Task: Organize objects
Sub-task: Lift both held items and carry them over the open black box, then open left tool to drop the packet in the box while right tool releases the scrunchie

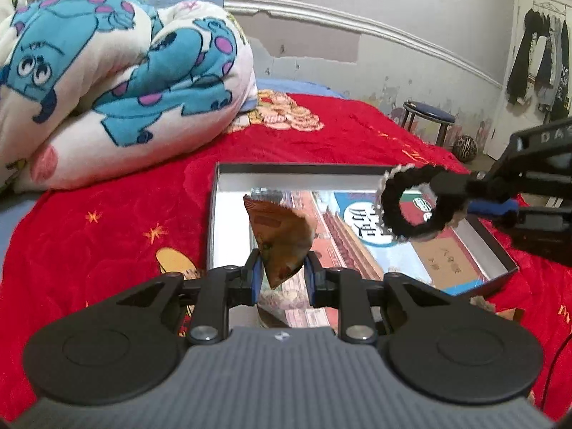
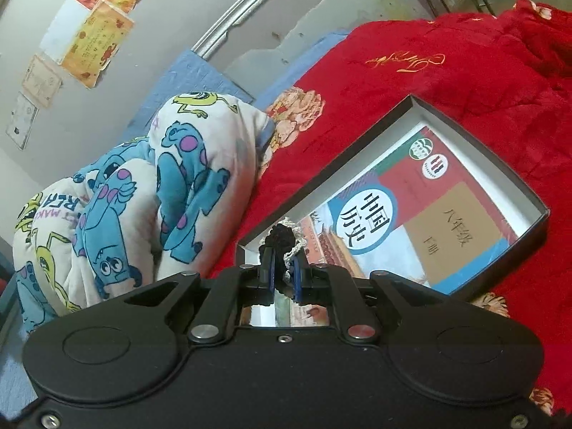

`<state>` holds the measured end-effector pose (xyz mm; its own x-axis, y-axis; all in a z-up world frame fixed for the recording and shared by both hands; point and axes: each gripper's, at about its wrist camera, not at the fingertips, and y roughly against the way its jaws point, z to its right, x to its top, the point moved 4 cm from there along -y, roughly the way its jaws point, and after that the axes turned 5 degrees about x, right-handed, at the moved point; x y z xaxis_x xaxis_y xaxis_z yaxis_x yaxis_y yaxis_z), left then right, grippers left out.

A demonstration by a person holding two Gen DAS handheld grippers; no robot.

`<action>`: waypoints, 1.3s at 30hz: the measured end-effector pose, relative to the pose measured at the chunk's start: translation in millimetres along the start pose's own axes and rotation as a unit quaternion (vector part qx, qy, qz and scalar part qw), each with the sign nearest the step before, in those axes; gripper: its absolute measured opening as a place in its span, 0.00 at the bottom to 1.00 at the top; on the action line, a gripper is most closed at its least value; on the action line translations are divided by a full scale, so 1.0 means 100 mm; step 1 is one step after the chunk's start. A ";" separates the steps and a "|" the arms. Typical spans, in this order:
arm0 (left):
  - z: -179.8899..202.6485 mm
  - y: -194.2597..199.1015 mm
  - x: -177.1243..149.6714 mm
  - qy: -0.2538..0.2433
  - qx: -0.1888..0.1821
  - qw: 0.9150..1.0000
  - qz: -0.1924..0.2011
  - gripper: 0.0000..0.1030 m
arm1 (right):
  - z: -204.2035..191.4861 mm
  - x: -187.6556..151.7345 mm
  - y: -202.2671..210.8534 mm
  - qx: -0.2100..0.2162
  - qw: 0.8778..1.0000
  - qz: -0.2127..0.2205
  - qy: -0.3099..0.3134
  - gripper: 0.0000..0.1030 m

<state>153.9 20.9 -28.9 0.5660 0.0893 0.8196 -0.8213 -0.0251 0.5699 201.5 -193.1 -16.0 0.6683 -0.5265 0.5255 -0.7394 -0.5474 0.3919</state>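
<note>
left claw (image 1: pixel 282 273): you're pinching a crumpled snack packet (image 1: pixel 280 241), print unreadable
right claw (image 2: pixel 282 268): clamped on your black scrunchie (image 1: pixel 411 207)
box (image 1: pixel 212 214): near edge hidden

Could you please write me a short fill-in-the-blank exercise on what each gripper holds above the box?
1. The left gripper is shut on a crumpled brown ____.
2. The right gripper holds a black ____ trimmed with white lace.
3. Lying flat inside the open box is a history ____.
4. The box rests on a ____ blanket.

Missing words: snack packet; hair scrunchie; textbook; red
</note>
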 end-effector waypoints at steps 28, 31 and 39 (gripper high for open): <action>0.03 -0.03 -0.10 0.013 -0.006 0.999 -0.033 0.46 | 0.14 -0.22 -0.35 -0.027 0.998 -0.053 -0.017 0.10; 0.01 -0.04 -0.10 0.016 0.003 0.999 -0.035 0.46 | 0.13 -0.22 -0.35 -0.026 0.998 -0.055 -0.011 0.10; -0.09 -0.08 -0.11 0.027 0.030 0.998 -0.054 0.47 | 0.18 -0.20 -0.36 -0.021 0.998 -0.064 -0.017 0.10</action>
<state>153.8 28.9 -42.8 0.6443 0.1479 0.7503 -0.7497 -0.0713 0.6579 216.5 -174.7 -54.5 0.7588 -0.4767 0.4438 -0.6508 -0.5838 0.4855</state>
